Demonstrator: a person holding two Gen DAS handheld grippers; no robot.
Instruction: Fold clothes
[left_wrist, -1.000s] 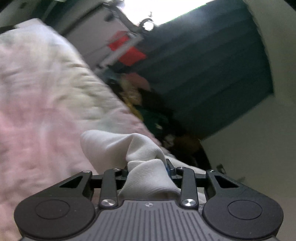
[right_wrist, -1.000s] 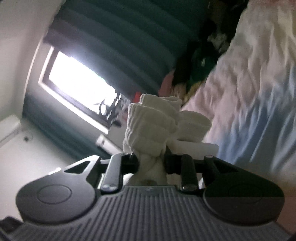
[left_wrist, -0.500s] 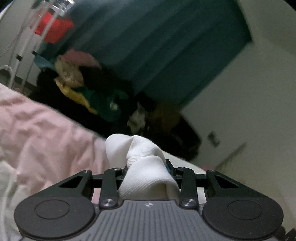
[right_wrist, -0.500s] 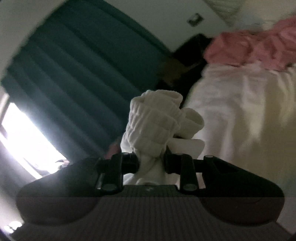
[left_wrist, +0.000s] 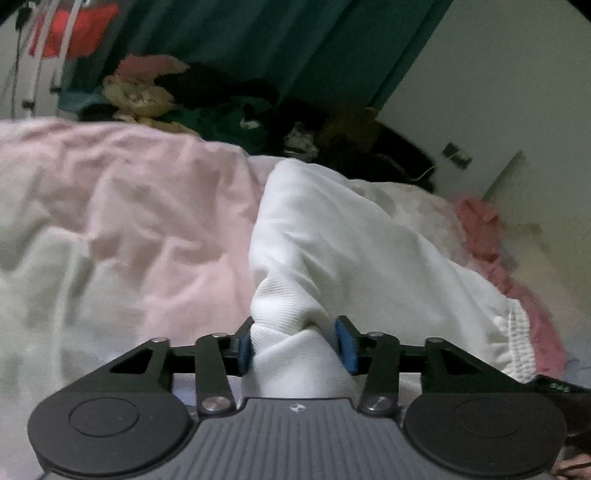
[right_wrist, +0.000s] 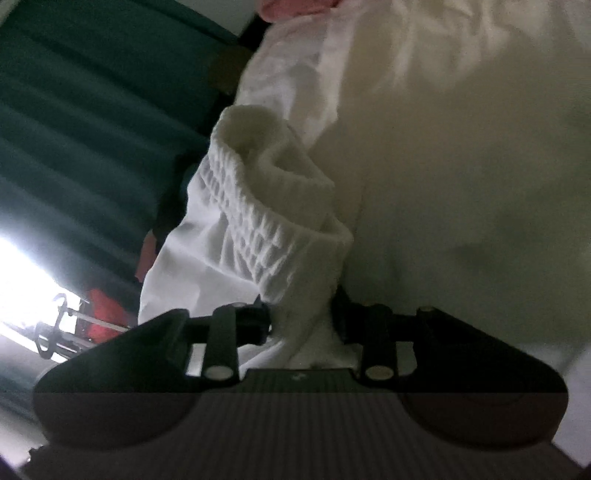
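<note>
1. Nearest to us, the left gripper had its blue-padded fingers closed narrowly on a bunched fold of the white garment, the ribbed cloth squeezed up between them.
2. The right gripper was likewise clamped on the same garment, gripping it just below its shirred elastic band; its fingers were in shadow, but the cloth clearly passed between them.
3. Beyond the left gripper, the garment ran out over the bed, lying on the pink and pale bedding towards the far edge, with its gathered band at the right.
4. A pink piece of clothing lay just beside the garment near the bed's right edge.
5. Farthest off, a heap of dark and coloured clothes sat past the far edge of the bed, before a teal curtain.
6. We judged the risks as follows: each grip held only a small pinch, so a sharp pull could slip the cloth free; uneven tension between the two hands could skew the fold; and the garment could drag the pink piece or ruck the soft bedding under it.
</note>
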